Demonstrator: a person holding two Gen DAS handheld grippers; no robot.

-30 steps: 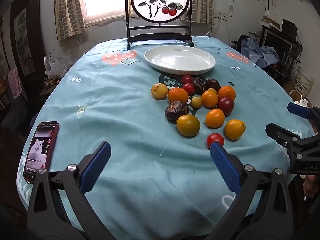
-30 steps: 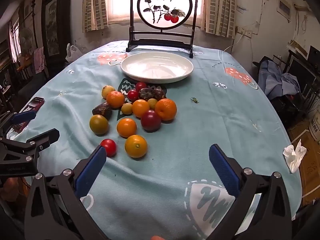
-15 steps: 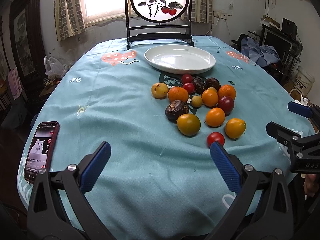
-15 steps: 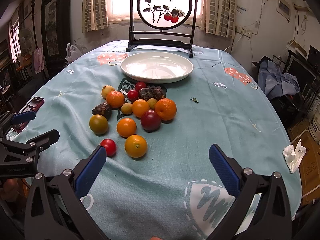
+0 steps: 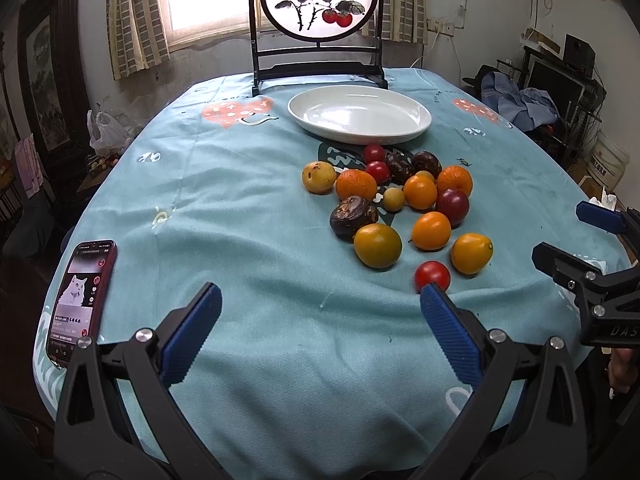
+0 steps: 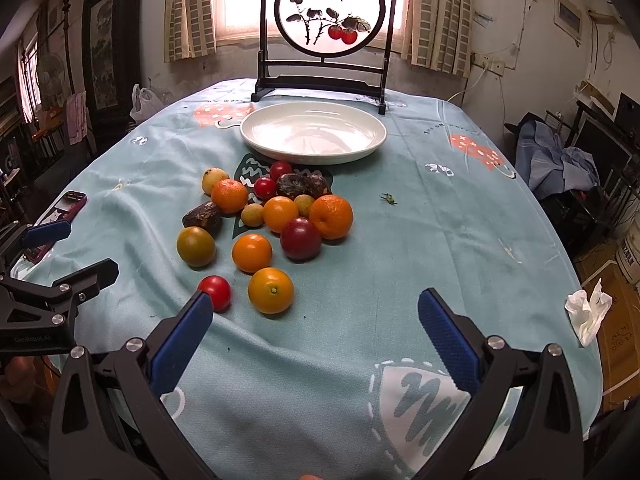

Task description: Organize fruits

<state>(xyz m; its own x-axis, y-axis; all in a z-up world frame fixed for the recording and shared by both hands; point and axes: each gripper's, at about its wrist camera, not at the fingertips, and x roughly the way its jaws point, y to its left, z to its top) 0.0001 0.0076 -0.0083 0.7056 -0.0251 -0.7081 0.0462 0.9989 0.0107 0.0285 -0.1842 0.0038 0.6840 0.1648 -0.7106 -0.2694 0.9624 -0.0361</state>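
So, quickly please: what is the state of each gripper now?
Left gripper: open, holding nothing.
Right gripper: open, holding nothing.

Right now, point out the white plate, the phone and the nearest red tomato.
white plate (image 6: 256, 142), right wrist view, near-left rim.
phone (image 5: 80, 300), left wrist view, screen centre.
red tomato (image 6: 216, 290), right wrist view, top surface.

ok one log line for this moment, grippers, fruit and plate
left hand-held gripper: open, empty | right hand-held gripper: open, empty | fruit: on tablecloth | plate: empty
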